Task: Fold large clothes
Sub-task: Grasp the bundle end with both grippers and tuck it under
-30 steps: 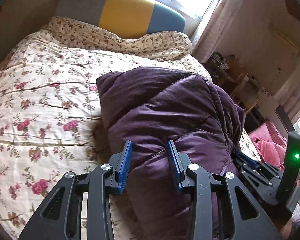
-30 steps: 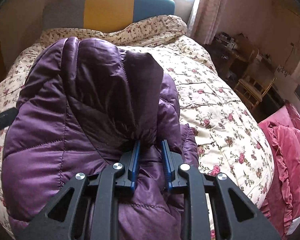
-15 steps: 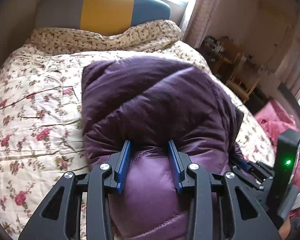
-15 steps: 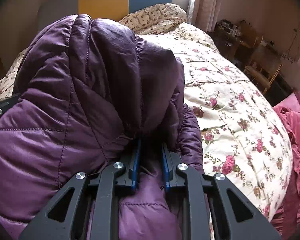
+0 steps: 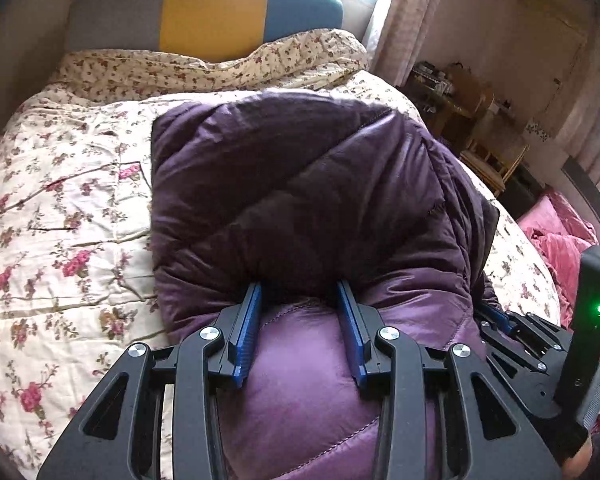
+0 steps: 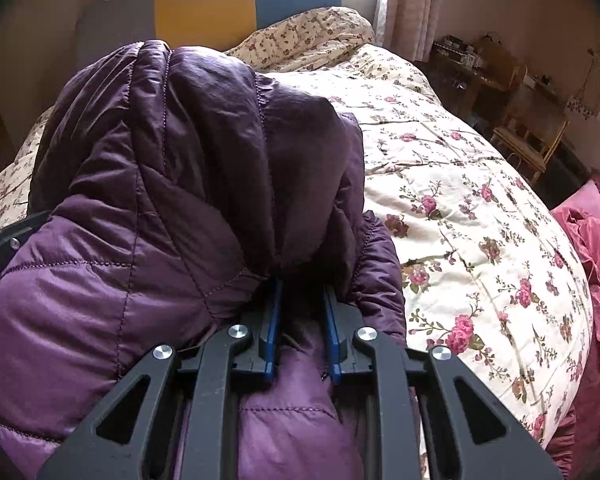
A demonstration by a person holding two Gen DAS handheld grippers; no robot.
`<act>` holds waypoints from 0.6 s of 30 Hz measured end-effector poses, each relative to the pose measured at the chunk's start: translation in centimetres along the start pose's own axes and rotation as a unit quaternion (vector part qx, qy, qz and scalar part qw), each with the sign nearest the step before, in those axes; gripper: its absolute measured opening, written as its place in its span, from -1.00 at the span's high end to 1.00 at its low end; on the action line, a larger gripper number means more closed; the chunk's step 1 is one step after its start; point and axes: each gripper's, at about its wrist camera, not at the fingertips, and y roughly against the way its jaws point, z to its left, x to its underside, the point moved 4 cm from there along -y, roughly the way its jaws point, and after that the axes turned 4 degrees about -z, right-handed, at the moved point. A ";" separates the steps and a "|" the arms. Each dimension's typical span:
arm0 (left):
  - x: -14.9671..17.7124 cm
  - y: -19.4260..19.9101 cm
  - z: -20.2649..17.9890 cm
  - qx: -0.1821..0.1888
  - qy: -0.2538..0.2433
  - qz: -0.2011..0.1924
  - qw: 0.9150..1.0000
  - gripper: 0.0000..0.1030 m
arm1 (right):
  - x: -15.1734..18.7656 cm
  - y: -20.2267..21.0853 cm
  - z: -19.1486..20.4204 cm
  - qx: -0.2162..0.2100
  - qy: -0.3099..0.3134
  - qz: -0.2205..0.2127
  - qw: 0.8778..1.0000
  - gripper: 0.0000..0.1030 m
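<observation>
A purple quilted puffer jacket (image 5: 300,200) lies bunched on the floral bed, also filling the right wrist view (image 6: 160,180). My left gripper (image 5: 298,292) has its jaws apart with a thick fold of the jacket between them; the fingertips are buried under the fold. My right gripper (image 6: 300,284) is shut on a bunched fold of the jacket at its right edge, tips hidden in the fabric. The right gripper's body shows in the left wrist view (image 5: 532,340) at the jacket's right side.
The floral quilt (image 5: 60,220) covers the bed. A grey, yellow and blue headboard (image 5: 212,12) stands at the back. Pink bedding (image 6: 596,240) lies at the right. Wooden furniture (image 6: 520,128) stands beyond the bed by the curtain.
Both grippers have pushed forward, carrying the jacket's near part up and over toward the headboard. The raised fold now stands taller and closer in both views.
</observation>
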 end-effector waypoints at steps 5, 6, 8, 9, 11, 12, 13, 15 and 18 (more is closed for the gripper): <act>0.0 2.5 3.2 0.004 0.070 -0.018 0.997 -0.25 | -0.1 0.6 0.4 0.005 0.002 -0.003 1.000 0.60; 0.2 2.6 3.8 0.005 0.080 -0.017 0.997 -0.29 | -0.1 0.8 0.4 0.008 0.003 -0.005 1.000 0.58; 0.9 3.0 5.2 0.009 0.106 -0.014 0.994 -0.37 | -0.1 1.4 0.3 0.013 -0.001 -0.009 1.000 0.41; 1.3 3.1 5.8 0.017 0.119 -0.009 0.993 -0.37 | -0.1 1.6 0.1 0.015 -0.003 -0.011 1.000 0.35; 2.0 3.1 6.6 0.034 0.141 0.000 0.989 -0.38 | -0.2 2.0 -0.5 0.020 -0.009 -0.016 1.000 0.05; 2.2 3.1 6.7 0.042 0.148 0.003 0.988 -0.38 | -0.2 2.1 -0.8 0.019 -0.014 -0.017 1.000 0.01; 2.4 2.9 6.9 0.054 0.160 0.006 0.986 -0.38 | -0.1 2.1 -1.0 0.015 -0.017 -0.016 1.000 -0.03; 2.9 2.4 7.0 0.075 0.180 0.019 0.981 -0.46 | 0.0 1.8 -1.4 0.004 -0.025 -0.011 1.000 -0.03; 3.6 1.4 7.6 0.102 0.216 0.033 0.970 -0.56 | 0.0 1.2 -1.8 -0.013 -0.035 -0.004 0.999 -0.02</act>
